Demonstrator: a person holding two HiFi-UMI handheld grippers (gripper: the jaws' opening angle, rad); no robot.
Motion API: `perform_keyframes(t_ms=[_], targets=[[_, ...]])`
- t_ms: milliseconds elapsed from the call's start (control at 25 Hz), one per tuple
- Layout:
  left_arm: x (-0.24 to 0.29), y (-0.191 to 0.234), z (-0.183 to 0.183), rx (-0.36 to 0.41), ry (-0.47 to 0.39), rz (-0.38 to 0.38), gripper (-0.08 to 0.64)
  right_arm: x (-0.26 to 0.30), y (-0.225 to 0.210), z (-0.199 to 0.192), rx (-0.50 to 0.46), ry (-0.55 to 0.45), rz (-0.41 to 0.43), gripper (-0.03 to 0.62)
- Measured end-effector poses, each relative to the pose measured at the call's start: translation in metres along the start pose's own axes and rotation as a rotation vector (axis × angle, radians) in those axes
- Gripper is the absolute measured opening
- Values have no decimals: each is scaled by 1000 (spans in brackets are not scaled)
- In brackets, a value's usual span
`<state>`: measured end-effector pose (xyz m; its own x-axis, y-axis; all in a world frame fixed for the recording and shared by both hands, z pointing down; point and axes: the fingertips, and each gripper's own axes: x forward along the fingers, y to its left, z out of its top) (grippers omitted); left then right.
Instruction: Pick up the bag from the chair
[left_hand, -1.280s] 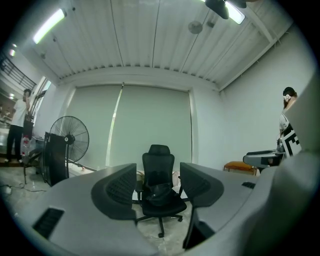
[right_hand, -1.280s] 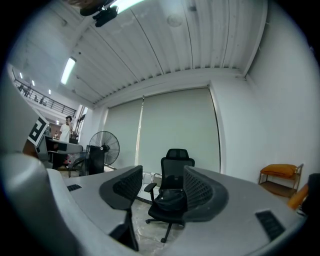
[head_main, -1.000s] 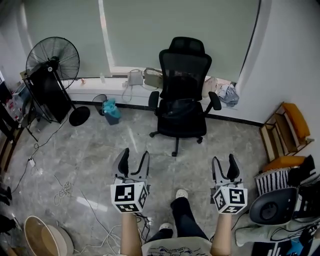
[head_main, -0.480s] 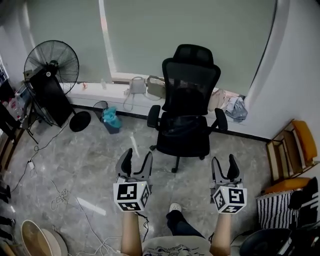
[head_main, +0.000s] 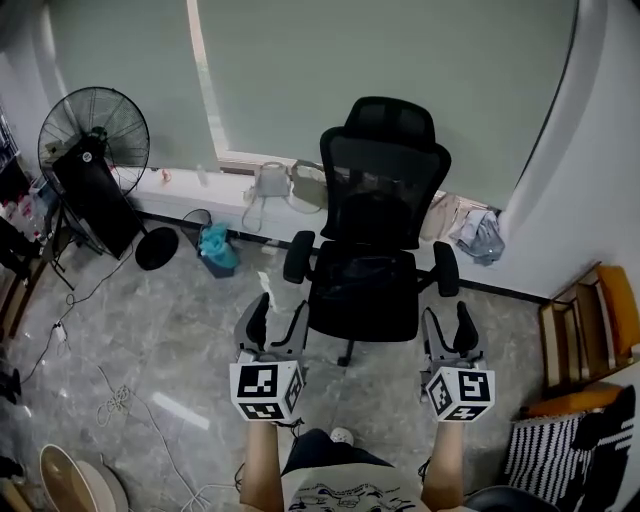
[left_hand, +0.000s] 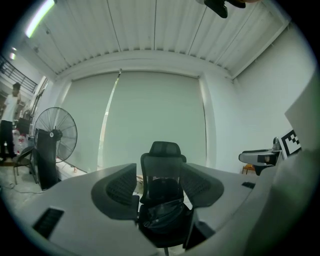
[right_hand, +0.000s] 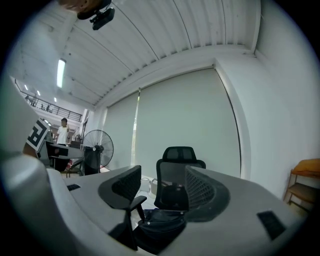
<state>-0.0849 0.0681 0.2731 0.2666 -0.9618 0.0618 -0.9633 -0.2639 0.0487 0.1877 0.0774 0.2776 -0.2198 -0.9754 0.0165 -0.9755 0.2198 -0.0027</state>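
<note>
Two grippers are held up side by side, the left hand-held gripper (head_main: 276, 322) and the right hand-held gripper (head_main: 449, 330). Both are released, jaws wide apart with nothing gripped.

From the head view the bag is hard to make out: it is dark and lies on the dark seat of the black chair (head_main: 385, 190), so its outline melts into the cushion. Each gripper view shows it more plainly, as a crumpled dark bag (left_hand: 161, 216) resting on the seat below the backrest. It is framed in the gap between the jaws but apart from them.

Only the gripper views catch a person (left_hand: 11, 117) standing far off beyond the fan (head_main: 93, 125).

A wooden shelf (head_main: 600, 320) is cut off at the right edge of the head view. Bare floor (head_main: 150, 330) lies open to the left of the chair, and the seat's front edge faces the grippers with nothing in between.
</note>
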Motion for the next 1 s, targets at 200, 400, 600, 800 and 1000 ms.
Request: perform_keyframes(t_ms=[200,400,600,800,1000], targets=[[46,15,-12,-5,32,13,268,46,-12,-16,12,27,16,279],[98,32,-29,-8,62,5,268,97,-24,-33,21,48,7,285],[165,54,-40,-7,76,-20,268,163,-37,-44,41,46,-8,288],[243,83,-46,-27,99,-42,268,239,-49,-53,51,63,-24,295],[319,104,-55,-21,132,-81,268,309,-61,-67,48,96,-38,301]])
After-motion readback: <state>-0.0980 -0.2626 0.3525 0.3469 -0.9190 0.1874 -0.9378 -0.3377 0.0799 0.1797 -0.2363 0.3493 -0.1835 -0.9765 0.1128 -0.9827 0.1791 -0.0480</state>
